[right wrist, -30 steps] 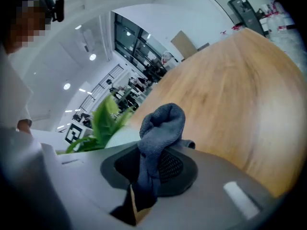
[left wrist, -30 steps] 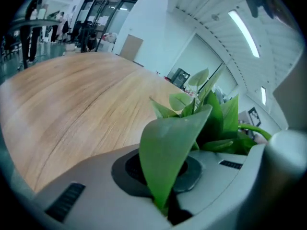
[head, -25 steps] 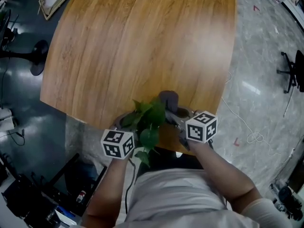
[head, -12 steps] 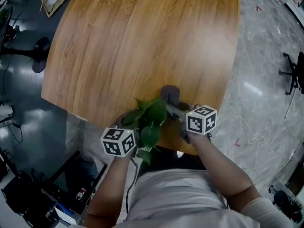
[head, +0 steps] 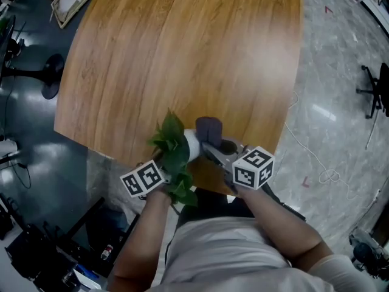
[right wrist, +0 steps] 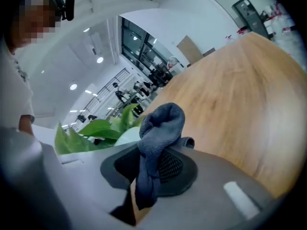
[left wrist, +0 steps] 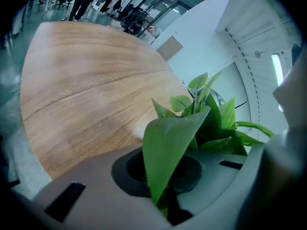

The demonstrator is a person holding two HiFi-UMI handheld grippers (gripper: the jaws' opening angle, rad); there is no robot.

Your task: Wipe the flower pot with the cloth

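Flower pot [head: 192, 145] tilted; left hand-held gripper [left wrist: 165, 176] clamps plant [left wrist: 211, 123]; right hand-held gripper [right wrist: 151, 171] clamps cloth [right wrist: 160, 123]

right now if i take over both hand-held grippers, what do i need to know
The left hand-held gripper is shut on the plant, and the flower pot looks tipped at the table near edge.
The right hand-held gripper is shut on the cloth, bunched right beside the pot's white side.
Done: pot and cloth both in grip, side by side. How much is wiped cannot be told.
Left: rub the cloth around the pot, then probably stand it upright.
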